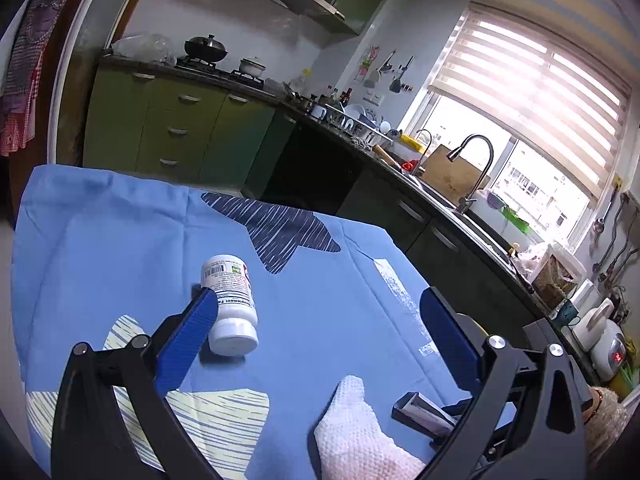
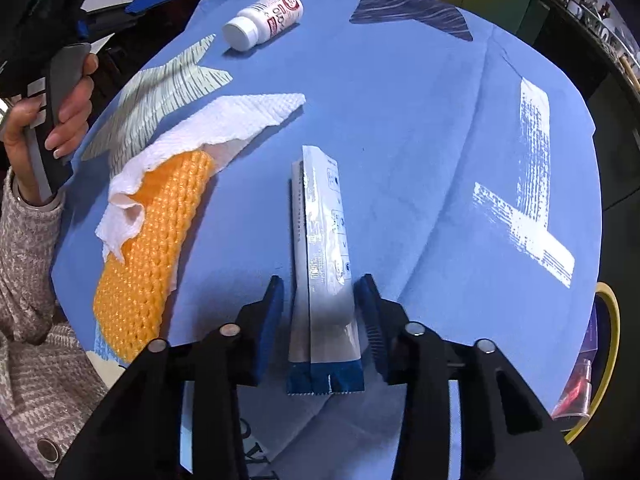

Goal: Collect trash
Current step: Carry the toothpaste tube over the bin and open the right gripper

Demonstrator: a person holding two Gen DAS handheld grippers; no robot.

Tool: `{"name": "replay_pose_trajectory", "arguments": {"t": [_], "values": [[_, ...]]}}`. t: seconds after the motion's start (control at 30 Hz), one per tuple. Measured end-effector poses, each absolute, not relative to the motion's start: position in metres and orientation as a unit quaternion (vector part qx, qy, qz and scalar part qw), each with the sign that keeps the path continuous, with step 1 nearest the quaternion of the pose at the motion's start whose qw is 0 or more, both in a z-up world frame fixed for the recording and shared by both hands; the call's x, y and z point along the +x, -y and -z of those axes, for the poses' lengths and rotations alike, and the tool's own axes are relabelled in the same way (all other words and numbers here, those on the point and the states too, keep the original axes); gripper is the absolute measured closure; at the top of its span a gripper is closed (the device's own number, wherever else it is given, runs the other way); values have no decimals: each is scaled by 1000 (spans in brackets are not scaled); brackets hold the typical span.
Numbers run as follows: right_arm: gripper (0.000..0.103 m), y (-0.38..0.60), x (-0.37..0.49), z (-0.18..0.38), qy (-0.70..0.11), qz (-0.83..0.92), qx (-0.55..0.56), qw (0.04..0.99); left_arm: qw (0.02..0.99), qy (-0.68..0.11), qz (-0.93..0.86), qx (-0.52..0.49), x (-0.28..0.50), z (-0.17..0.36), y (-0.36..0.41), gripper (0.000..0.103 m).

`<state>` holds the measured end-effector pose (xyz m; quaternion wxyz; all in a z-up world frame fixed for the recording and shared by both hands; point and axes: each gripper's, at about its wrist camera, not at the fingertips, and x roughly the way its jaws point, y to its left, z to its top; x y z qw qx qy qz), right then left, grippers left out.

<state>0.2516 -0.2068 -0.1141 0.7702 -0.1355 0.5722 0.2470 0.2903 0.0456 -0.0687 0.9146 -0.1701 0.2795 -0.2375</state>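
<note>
Straddling: the right gripper (image 2: pixel 320 300) points steeply down at the blue tablecloth (image 2: pixel 400 128) with a silver sachet (image 2: pixel 324 248) between its blue pads.
Right jaws: narrowed around the sachet's lower end; the right pad sits at its edge, the left pad shows a thin gap, so I cannot tell whether it is pinched.
Sachet: lies flat on the cloth, its blue crimped end nearest the gripper body, its length running straight away from it.
Left of right gripper: an orange foam net (image 2: pixel 156 248) partly wrapped in a white paper towel (image 2: pixel 224 128), near the sachet but apart.
Farther out: a white pill bottle (image 2: pixel 264 20) on its side, well apart.
Left gripper (image 1: pixel 320 312): spread wide, nothing between the pads.
Left finger (image 1: pixel 192 332): just beside the pill bottle (image 1: pixel 232 304), at its near side; contact unclear.
Below left gripper: the paper towel (image 1: pixel 356 432) and the sachet's end (image 1: pixel 424 412).
Hand (image 2: pixel 60 120): grips the left gripper's handle, in a knitted sleeve (image 2: pixel 24 280).
</note>
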Motion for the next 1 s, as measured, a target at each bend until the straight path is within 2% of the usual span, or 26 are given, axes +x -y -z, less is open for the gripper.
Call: {"name": "replay_pose_trajectory", "arguments": {"t": [0.1,0.33,0.6,0.83,1.0], "values": [[77,210,250,113,-571,-249,-123,772,916,-277,237,-167,289,68,-45,7],[78,236,239,85,-546,-235,-94,799,915,-281,234,-167,289,69,-45,7],[78,389,245,37,-523,-74,-13,849,914,-287,235,-163,291,72,-43,7],[78,517,275,74,-590,64,85,801,914,-298,231,-152,294,77,-39,7],[77,559,292,105,-623,94,150,762,912,-305,229,-150,297,80,-39,7]]}}
